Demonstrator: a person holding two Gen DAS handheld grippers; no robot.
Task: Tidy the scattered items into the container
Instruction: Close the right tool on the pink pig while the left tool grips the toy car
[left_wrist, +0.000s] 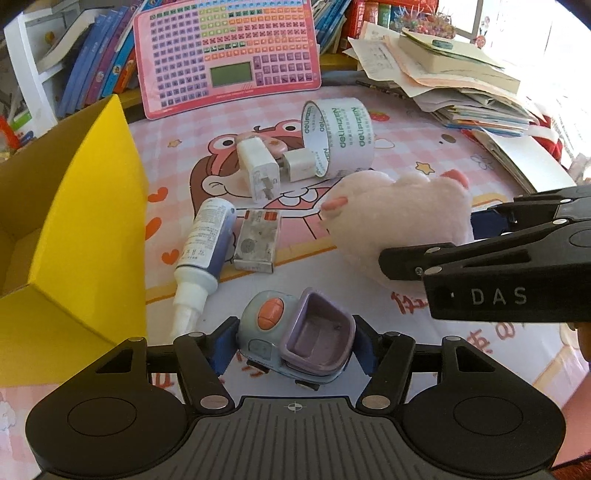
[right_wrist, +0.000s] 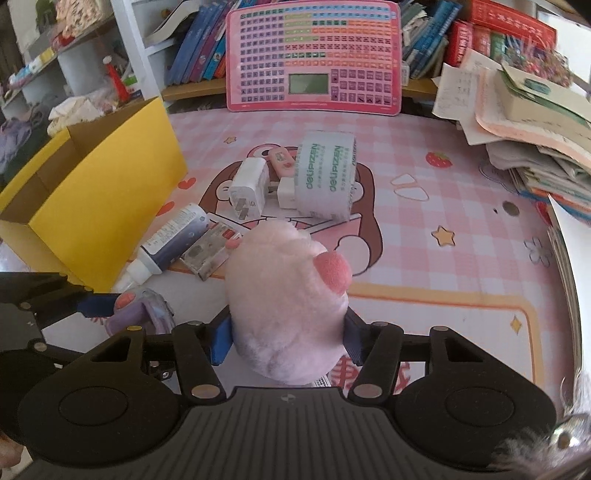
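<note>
A small blue and purple toy car (left_wrist: 295, 343) is gripped between the pads of the left tool (left_wrist: 293, 345), low on the near part of the pink surface (left_wrist: 424, 147). A pink plush toy (right_wrist: 288, 306) is clamped by the right tool (right_wrist: 288, 339). The picking-up step is judged under way; next, both should be carried left to the open yellow box (left_wrist: 85, 206), while the bottle (left_wrist: 205, 243), chargers and tape roll (left_wrist: 340, 136) are left lying farther off.

a small blue-and-purple plastic toy truck (left_wrist: 295, 339) stands on the pink mat beside an open yellow cardboard box (left_wrist: 92, 221); a fluffy pink plush toy (right_wrist: 288, 295) sits just right of it.
</note>
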